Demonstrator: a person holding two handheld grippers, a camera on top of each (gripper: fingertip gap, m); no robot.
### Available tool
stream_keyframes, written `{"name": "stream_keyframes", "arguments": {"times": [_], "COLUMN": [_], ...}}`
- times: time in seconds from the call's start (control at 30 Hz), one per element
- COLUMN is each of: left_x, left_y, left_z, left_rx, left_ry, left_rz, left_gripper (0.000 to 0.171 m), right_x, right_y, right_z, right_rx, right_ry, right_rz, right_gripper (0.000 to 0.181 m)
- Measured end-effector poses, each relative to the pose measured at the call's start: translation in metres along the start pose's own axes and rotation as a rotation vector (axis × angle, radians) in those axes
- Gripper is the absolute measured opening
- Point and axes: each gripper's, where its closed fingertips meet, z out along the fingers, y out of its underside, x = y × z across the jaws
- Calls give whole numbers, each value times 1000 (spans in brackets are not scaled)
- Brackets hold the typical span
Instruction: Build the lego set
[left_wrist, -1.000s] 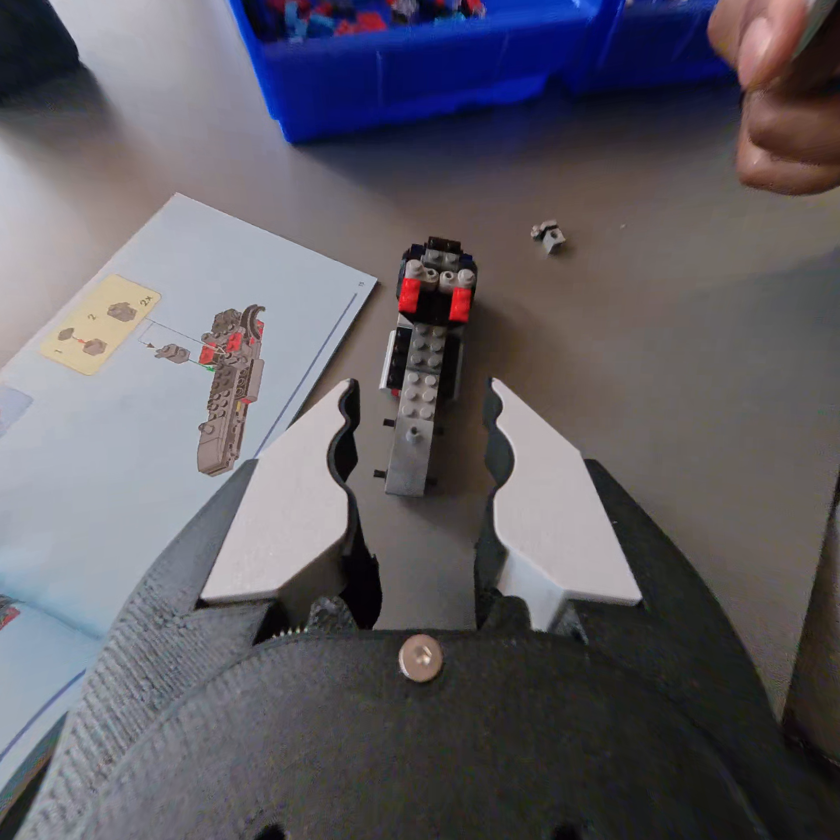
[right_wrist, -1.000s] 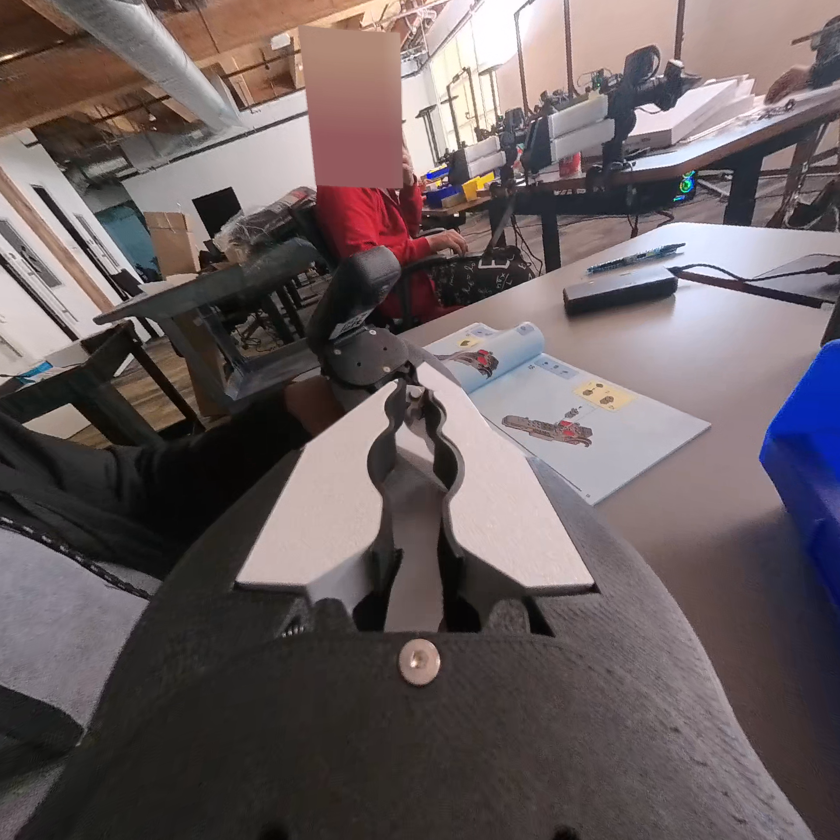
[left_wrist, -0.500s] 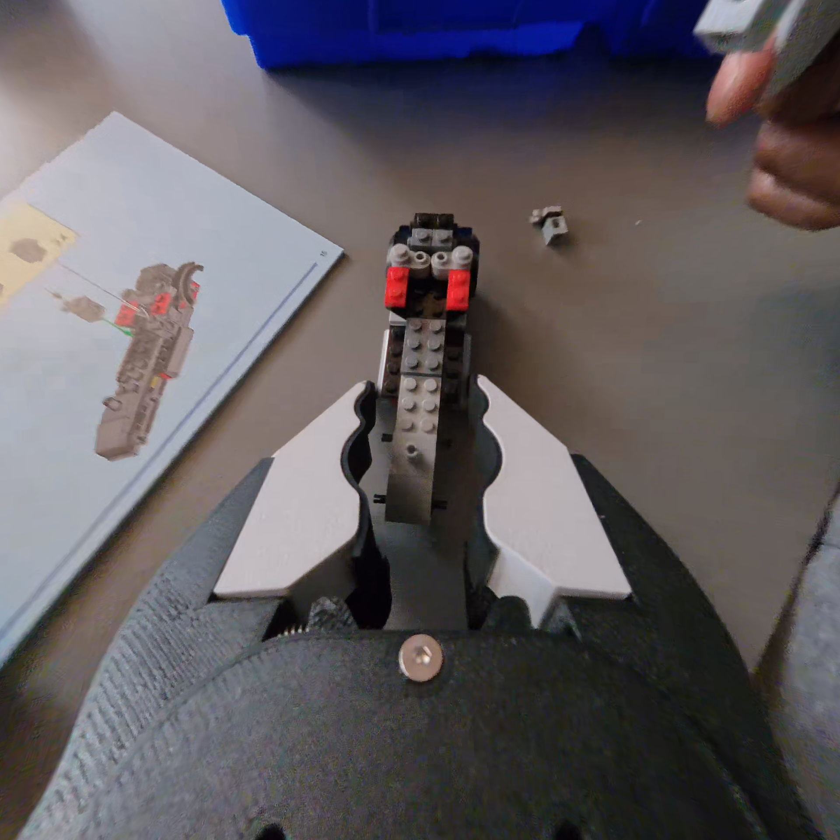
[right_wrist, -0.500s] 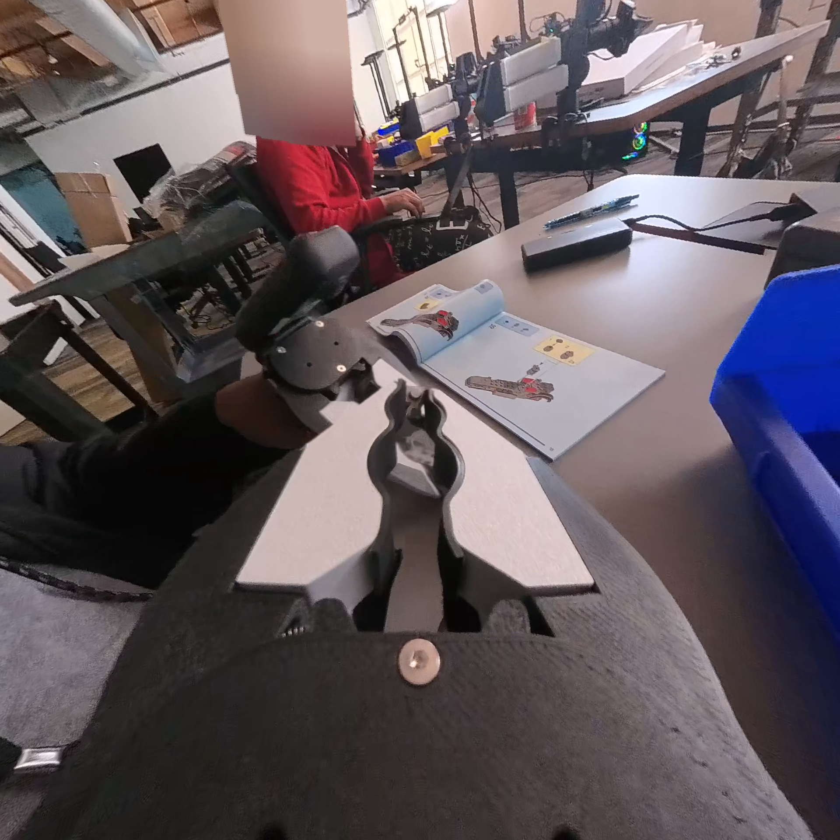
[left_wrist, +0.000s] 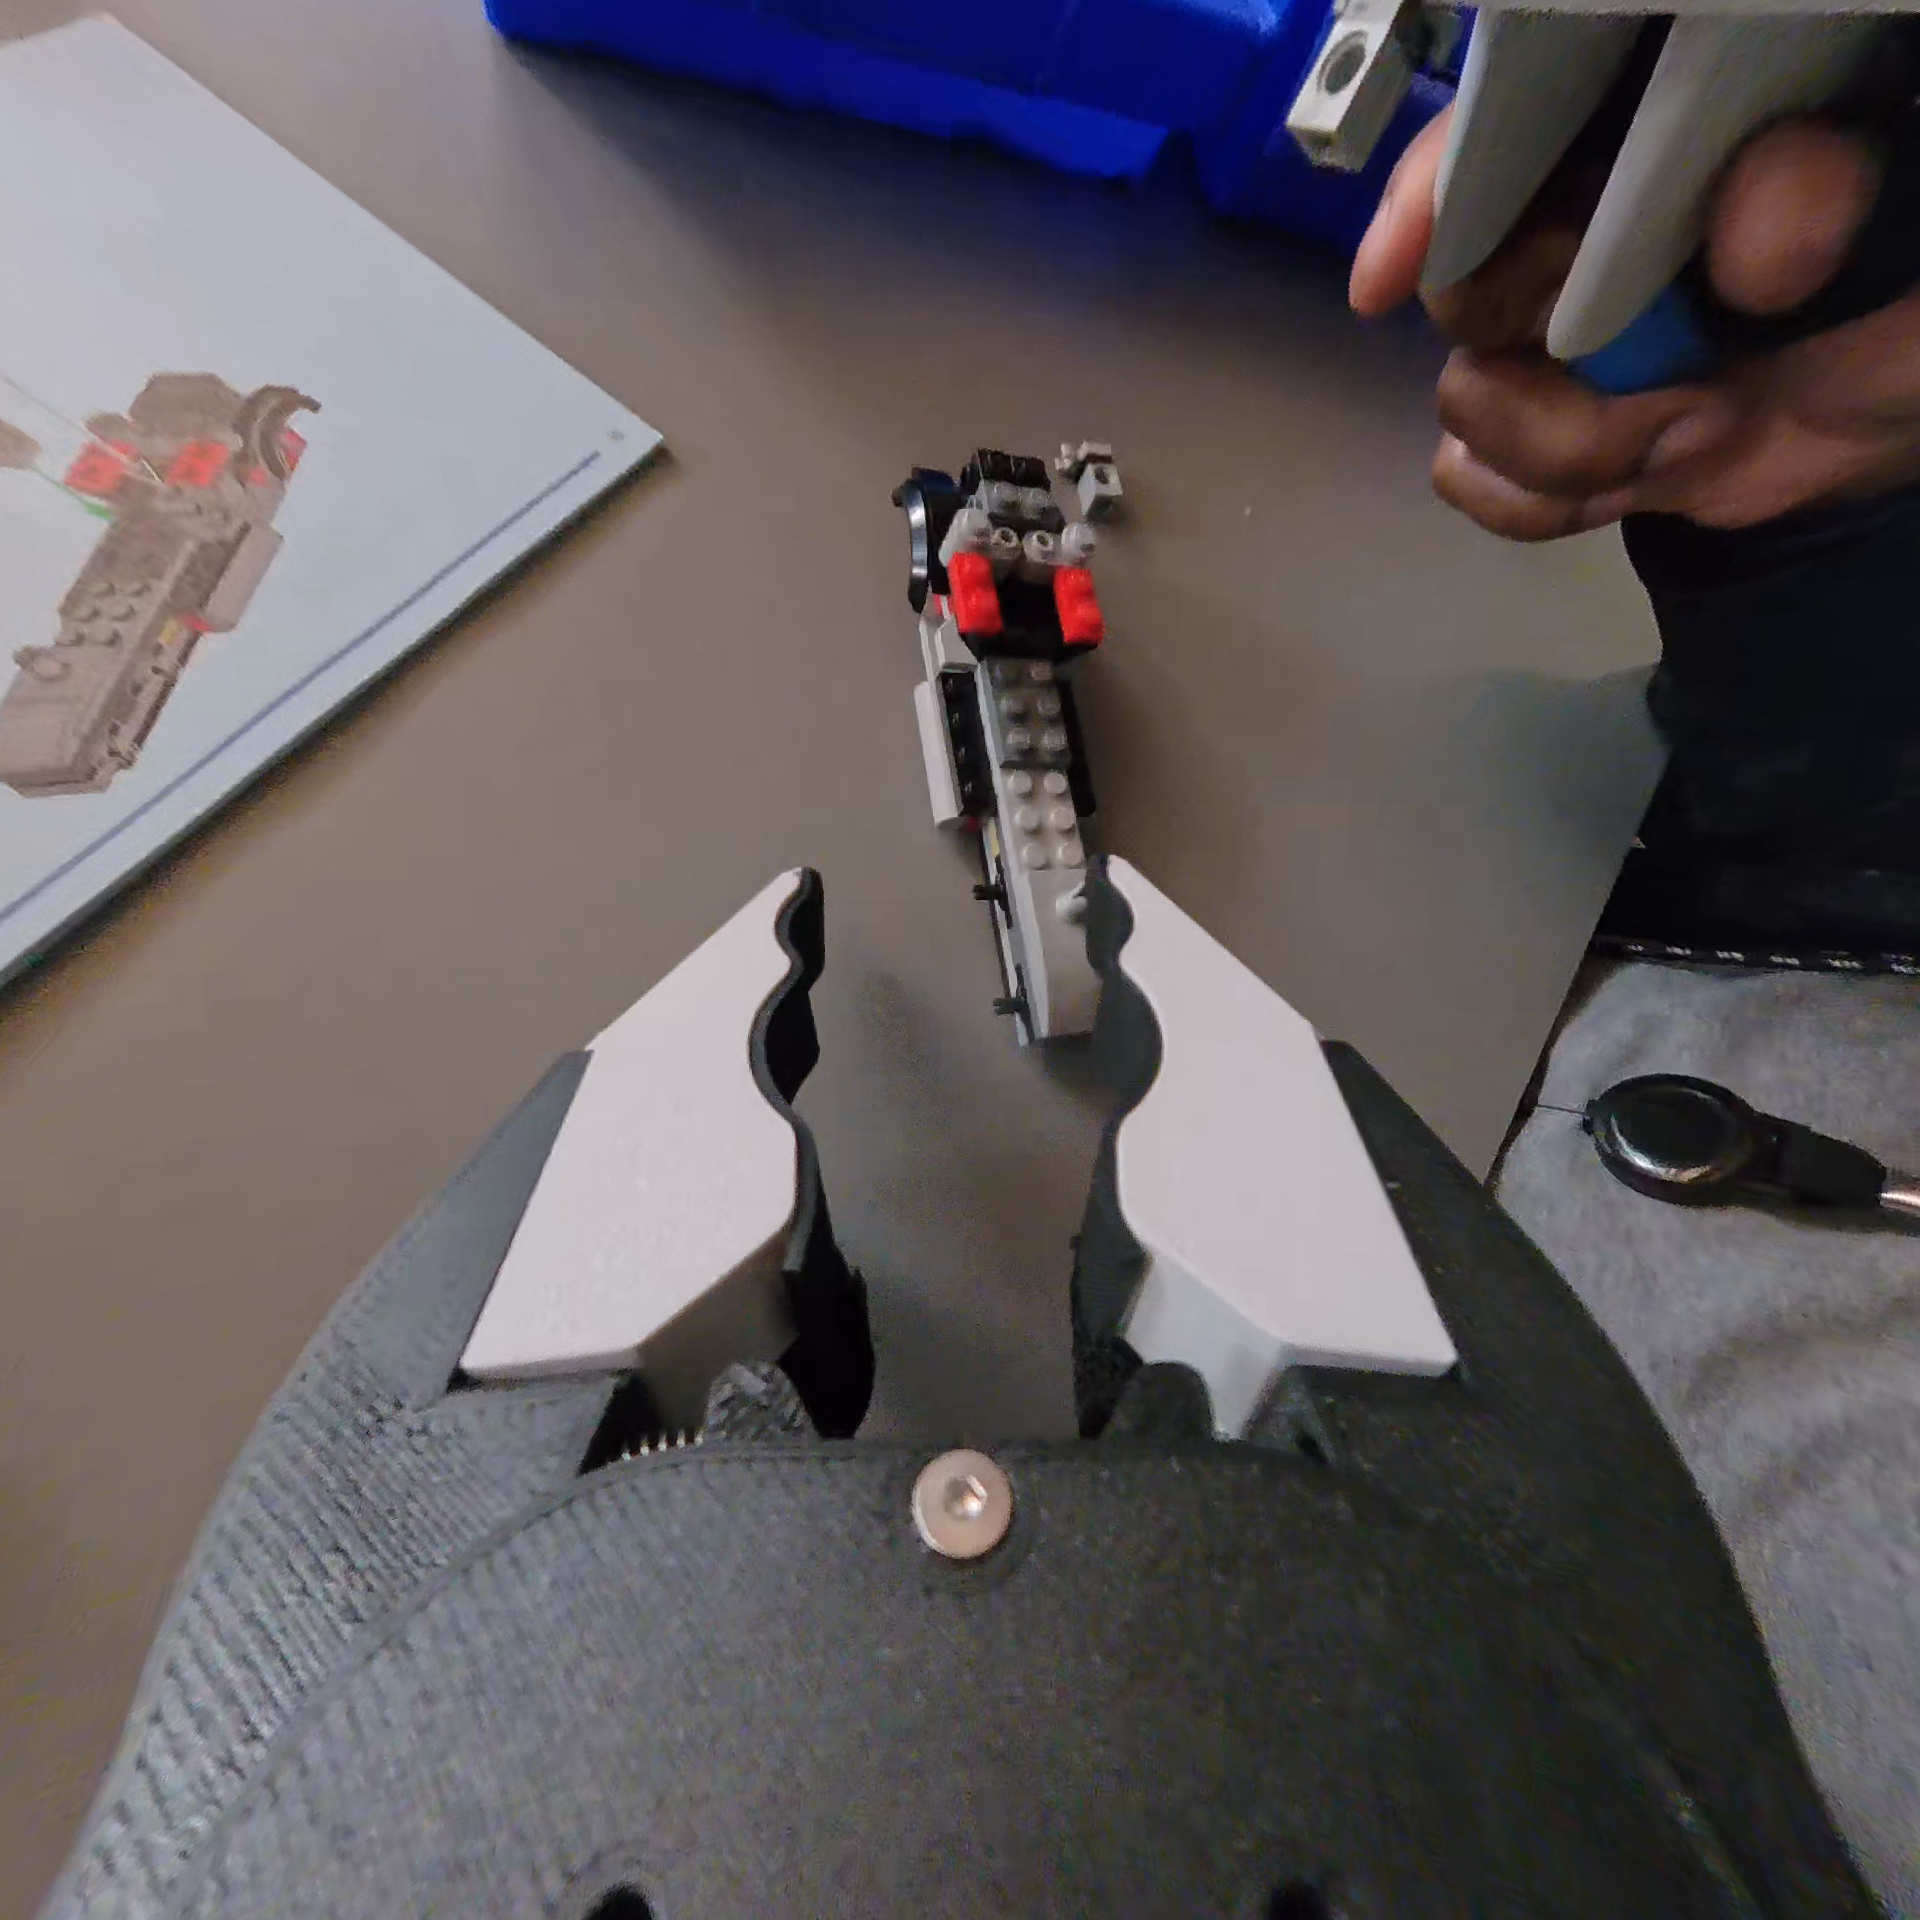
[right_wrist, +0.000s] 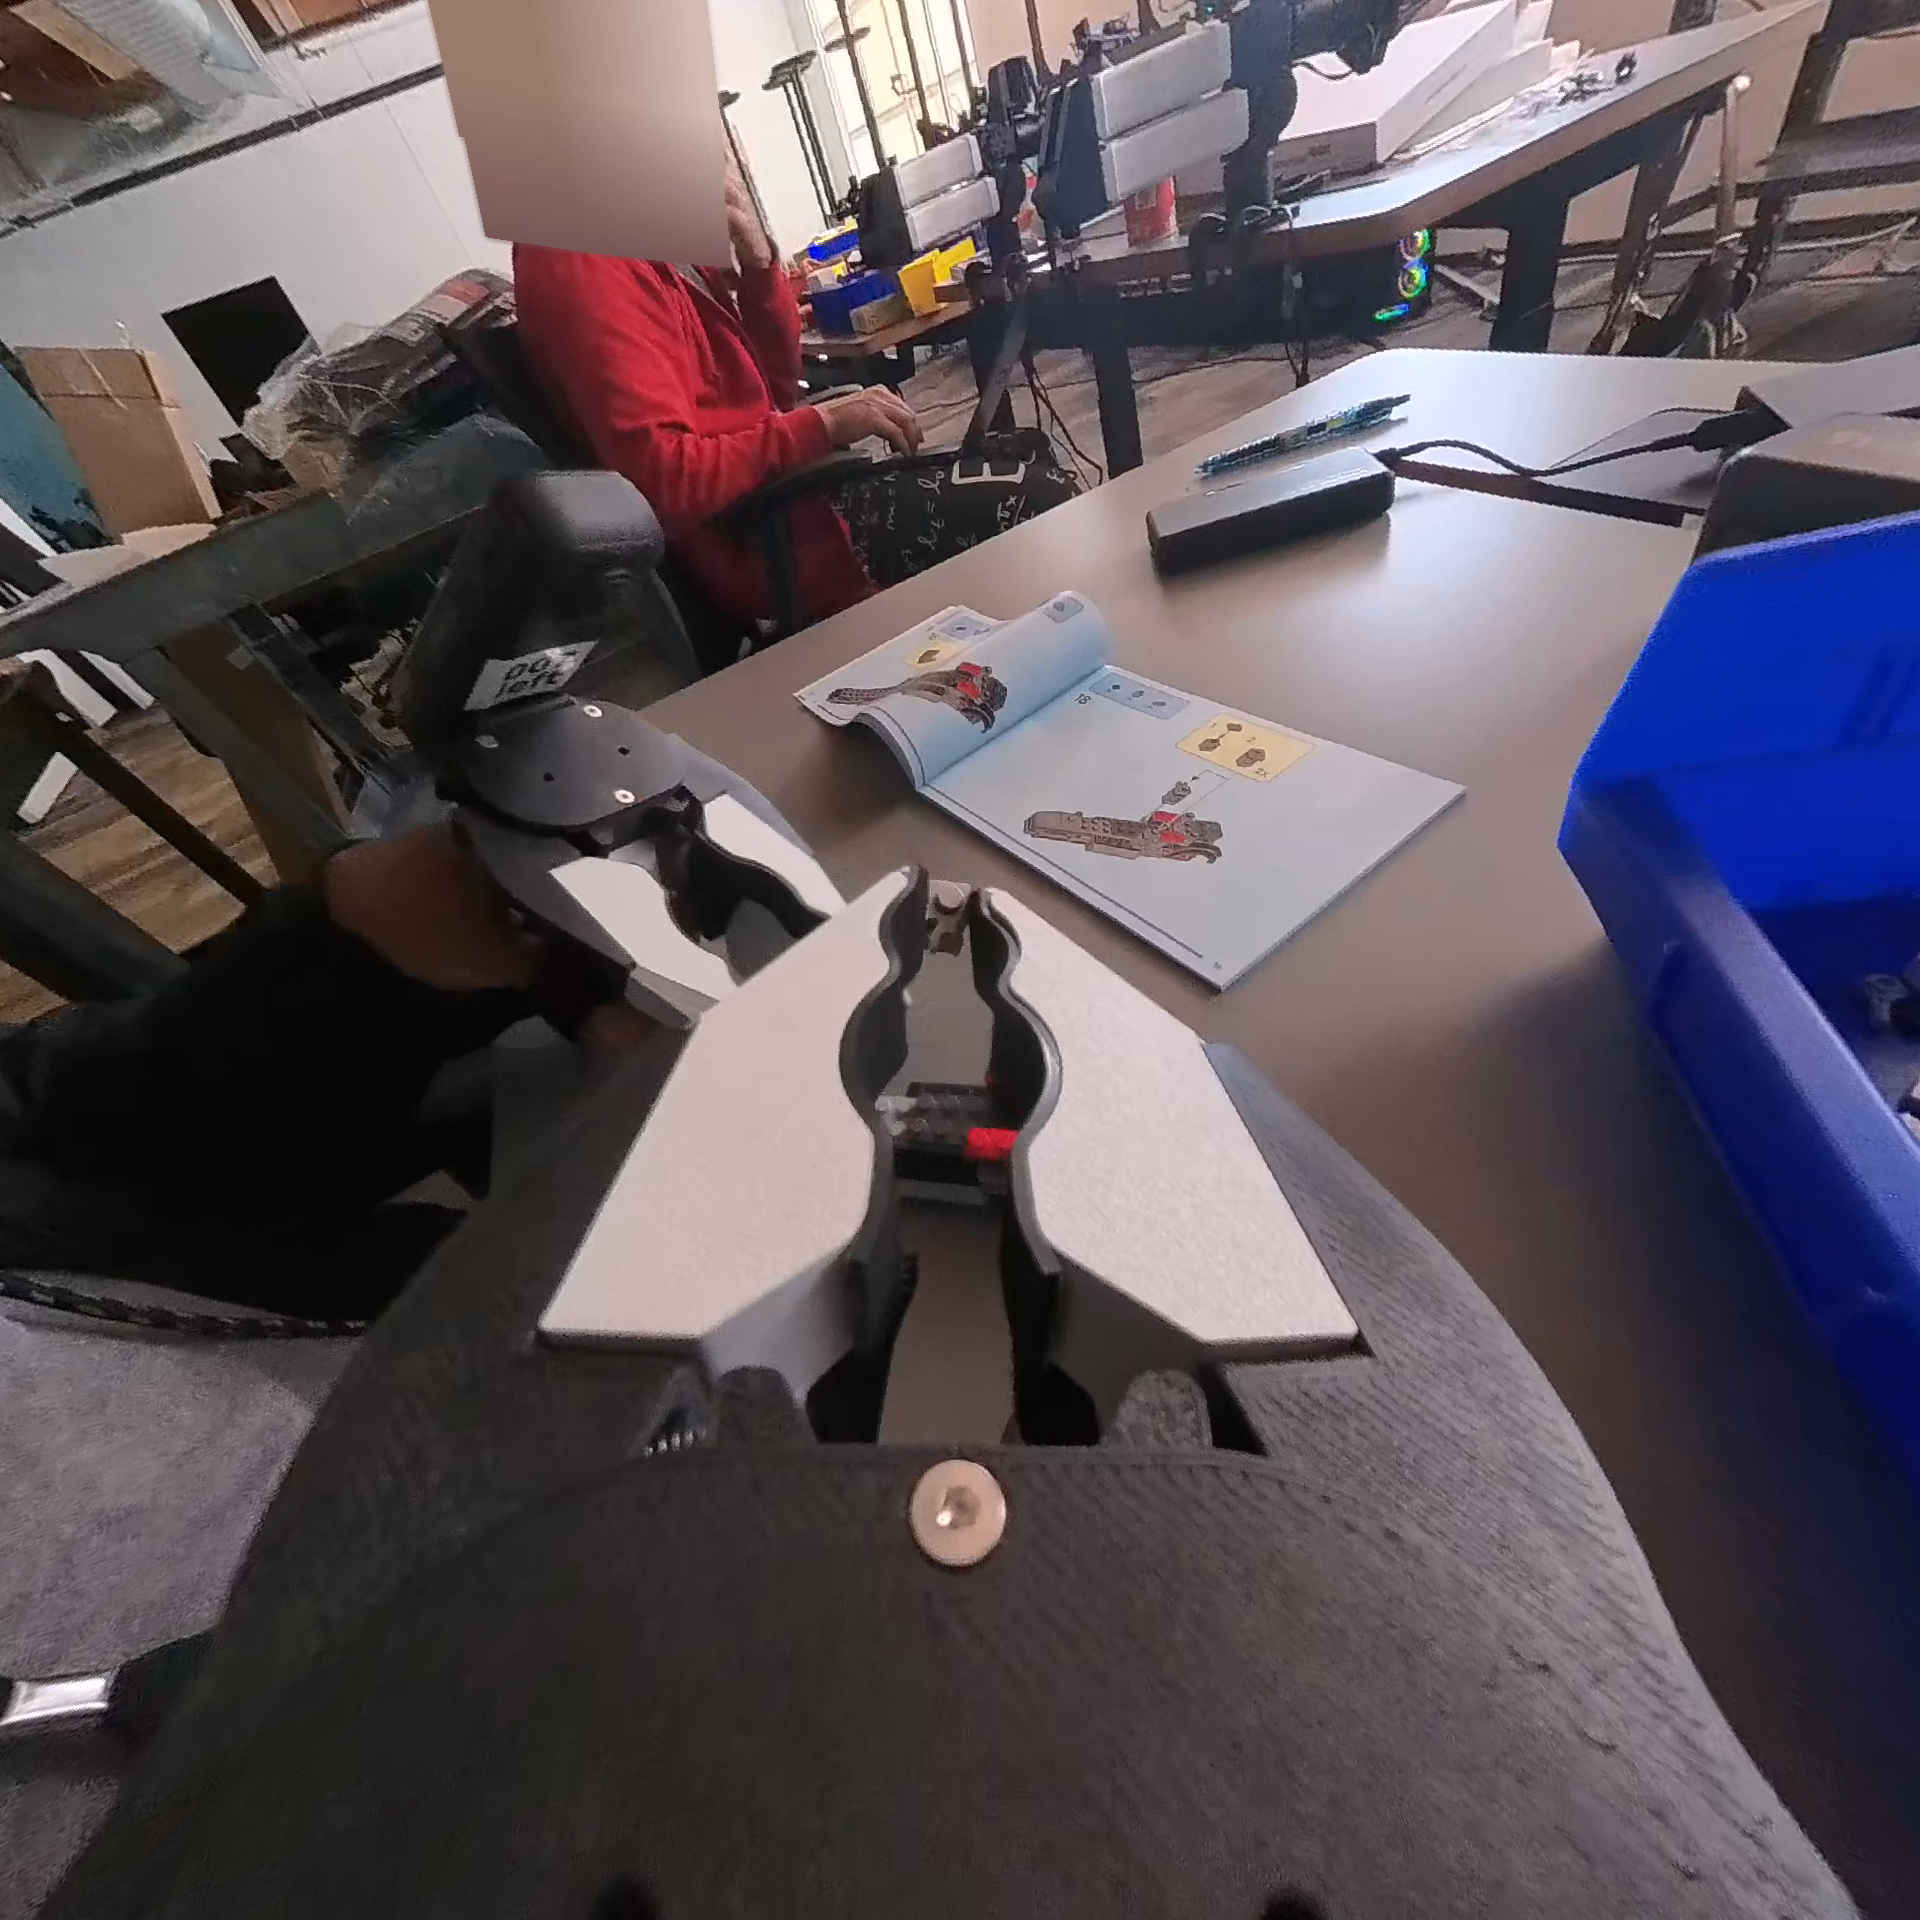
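Note:
The partly built lego model (left_wrist: 1023, 727), grey and black with two red bricks, lies on the dark table. My left gripper (left_wrist: 951, 883) is open and empty. The model's near end rests against the inner side of its right finger (left_wrist: 1195, 1039). A small loose grey piece (left_wrist: 1091, 483) lies by the model's far end. My right gripper (right_wrist: 948, 914) is shut on a small grey lego piece and hovers above the model (right_wrist: 940, 1132), which shows through the gap between its fingers. The left gripper (right_wrist: 707, 904) shows beyond it.
An open instruction booklet (left_wrist: 260, 416) lies left of the model and also shows in the right wrist view (right_wrist: 1143, 790). A blue parts bin (right_wrist: 1766, 831) stands at the far side. A hand holding the right gripper (left_wrist: 1662, 312) hangs at the upper right. The table edge runs along the right. My right fingertips sit around 12 cm from my left ones.
My left gripper had narrowed around the model; now it is open wider, and the model sits skewed against its right finger. My right gripper has come down over the model.

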Motion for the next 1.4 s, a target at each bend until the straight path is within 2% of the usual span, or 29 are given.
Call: {"name": "stream_keyframes", "arguments": {"times": [0.13,0.27,0.47,0.6,0.7,0.9,1.13,1.3,1.4], "left_x": [18,49,42,42,41,36,30,29,28], "left_y": [5,7,1,-4,-5,-3,-6,-6,-6], "left_z": [3,13,9,8,13,26,35,42,45], "left_rx": [-10,-16,30,47,29,-29,-39,-68,-71], "left_ry": [70,210,192,240,234,139,10,-77,-124], "left_rz": [-13,-40,-73,-119,-113,-47,24,111,156], "left_gripper": [45,44,46,46,46,54,65,62,50], "right_x": [2,0,-7,-8,-7,-4,-3,-3,-3], "right_y": [4,6,25,44,53,66,66,68,70], "right_z": [-2,-4,-9,-10,-6,0,1,0,0], "right_rx": [-3,-9,-70,-123,-160,-225,-219,-226,-230], "right_ry": [3,1,-34,-45,-30,0,11,19,25], "right_rz": [10,4,-27,-42,-95,-172,-168,-178,-197], "right_gripper": [8,8,8,8,8,9,9,9,9]}}
